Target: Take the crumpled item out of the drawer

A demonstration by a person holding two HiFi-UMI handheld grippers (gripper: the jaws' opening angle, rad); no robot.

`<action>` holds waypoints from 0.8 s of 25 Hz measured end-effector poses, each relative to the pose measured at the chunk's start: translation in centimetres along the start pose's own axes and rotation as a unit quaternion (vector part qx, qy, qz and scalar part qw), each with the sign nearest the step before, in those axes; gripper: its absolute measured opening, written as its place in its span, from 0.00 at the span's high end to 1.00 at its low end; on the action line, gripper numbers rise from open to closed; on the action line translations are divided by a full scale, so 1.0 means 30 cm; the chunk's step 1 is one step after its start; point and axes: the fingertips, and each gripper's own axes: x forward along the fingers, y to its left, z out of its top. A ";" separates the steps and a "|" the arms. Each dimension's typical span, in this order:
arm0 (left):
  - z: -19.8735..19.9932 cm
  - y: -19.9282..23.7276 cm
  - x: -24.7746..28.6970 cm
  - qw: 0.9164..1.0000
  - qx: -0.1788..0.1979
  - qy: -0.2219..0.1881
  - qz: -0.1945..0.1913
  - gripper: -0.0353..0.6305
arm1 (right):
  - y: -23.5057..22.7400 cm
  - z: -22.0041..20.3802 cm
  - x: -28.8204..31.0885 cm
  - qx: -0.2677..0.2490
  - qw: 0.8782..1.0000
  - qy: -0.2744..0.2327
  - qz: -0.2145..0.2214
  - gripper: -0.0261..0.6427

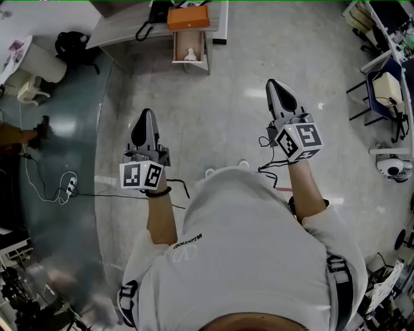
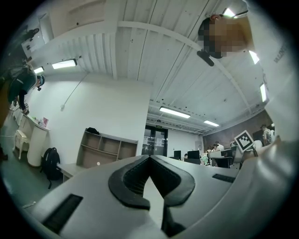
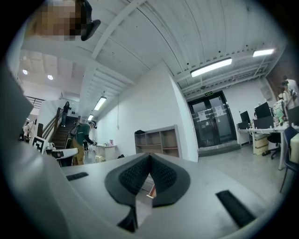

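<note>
Standing, well back from the drawer point(image 1: 191, 65). It sits pulled open at the far end of the bare floor, under the desk point(image 1: 123, 26) edge, below an orange box point(image 1: 188, 17). The crumpled item point(image 1: 190, 55) lies inside, small and white, about mid-drawer. Nothing is touching it.

Left gripper point(image 1: 147, 112): held out ahead, roughly level, jaws pressed together, nothing between them. Its own view confirms this, with the pads meeting at the tip point(image 2: 149, 158) and only the room beyond.
Right gripper point(image 1: 272, 82): held a bit further forward, also level and also pressed together with nothing in it point(image 3: 149, 155).

Step in hand, as I read it: the approach. The task is barely begun, and the whole walk-up and reach remain.

Doing it well:
- Close the gap first, until the drawer is right below the grippers. It is too far off to reach from here.
- The drawer lies between the two grippers, slightly nearer the left one's line. One gripper should do, with the other kept out of the way.
- Spread the jaws before they enter the drawer, not inside it.
- Tip the nose down and come in from above, between the side walls and clear of the desk edge.
- Pinch the bulk of the item rather than a loose corner. It looks light and soft, so it may slip or tear.
- Lift straight up past the rim before pulling back.
</note>
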 end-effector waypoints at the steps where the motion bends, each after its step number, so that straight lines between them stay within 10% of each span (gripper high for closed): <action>1: -0.002 0.006 -0.004 1.000 -0.002 0.001 -0.002 0.95 | 0.008 -0.001 0.001 0.000 1.000 -0.001 -0.002 0.96; 20: -0.029 0.117 -0.119 0.999 -0.031 0.002 -0.024 0.95 | 0.231 -0.009 0.036 -0.016 1.000 0.000 -0.007 0.96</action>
